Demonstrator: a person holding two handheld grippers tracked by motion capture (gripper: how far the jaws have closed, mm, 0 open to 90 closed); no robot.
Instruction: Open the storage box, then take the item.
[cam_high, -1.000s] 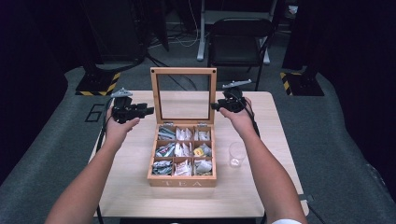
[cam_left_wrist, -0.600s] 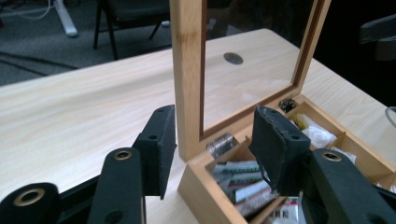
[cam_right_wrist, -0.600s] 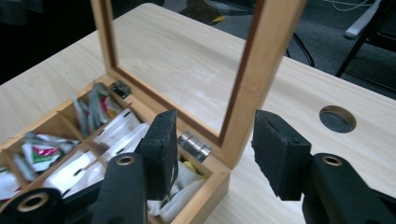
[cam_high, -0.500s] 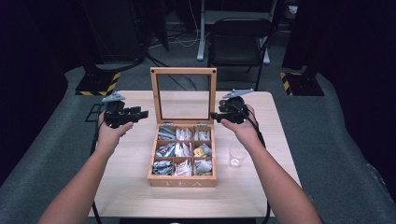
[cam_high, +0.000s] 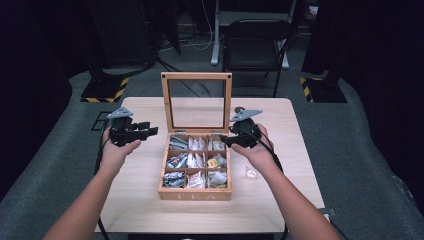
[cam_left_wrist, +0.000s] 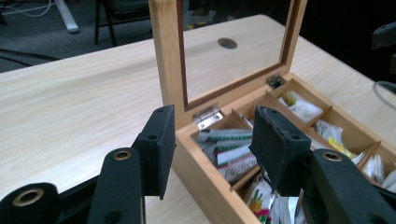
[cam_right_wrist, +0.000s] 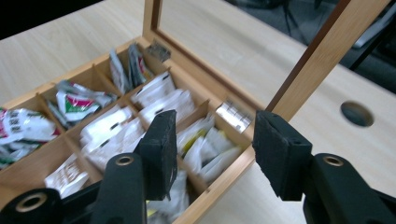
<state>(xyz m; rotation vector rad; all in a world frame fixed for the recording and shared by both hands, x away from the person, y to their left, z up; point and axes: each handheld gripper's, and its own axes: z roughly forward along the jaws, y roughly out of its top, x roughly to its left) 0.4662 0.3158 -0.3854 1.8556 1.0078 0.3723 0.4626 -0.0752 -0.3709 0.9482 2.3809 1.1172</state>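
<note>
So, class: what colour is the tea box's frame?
Light natural wood tea box; the high view shows it best.

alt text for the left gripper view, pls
An open wooden tea box sits on a pale wood table, its glass-paned lid standing upright, with tea packets in its compartments. The left gripper frames the box's near corner, jaws open and holding nothing.

Black folding chair (cam_high: 256, 46) on grey floor (cam_high: 360, 145)
</note>
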